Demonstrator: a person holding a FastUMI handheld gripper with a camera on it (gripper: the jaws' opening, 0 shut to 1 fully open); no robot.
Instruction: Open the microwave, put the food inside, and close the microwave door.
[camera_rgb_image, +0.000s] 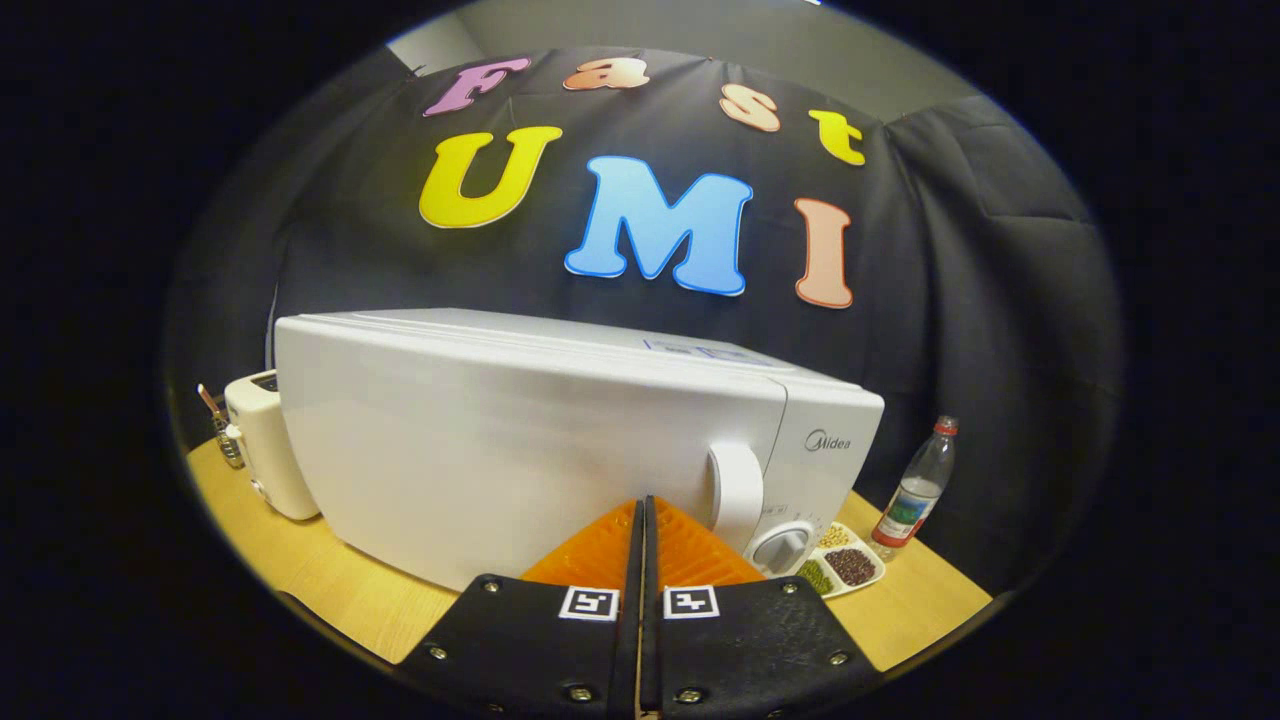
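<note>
— Wooden table (330, 590) ran across the lower frame, dark cloth behind. Where was the microwave (520, 440)?

— Centre frame, door closed, its handle (737, 492) just ahead of my fingers.

— And the gripper (641, 520)?

— Clenched on nothing, I saw, fingers pressed together, tips just short of the door.

— Anything else?

— Toaster (265, 440) at left; a tray (842, 566) of beans and a bottle (915, 485) at lower right.

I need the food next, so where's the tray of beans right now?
The tray of beans lies on the table, beyond the shut gripper, between the microwave and the bottle.
</note>
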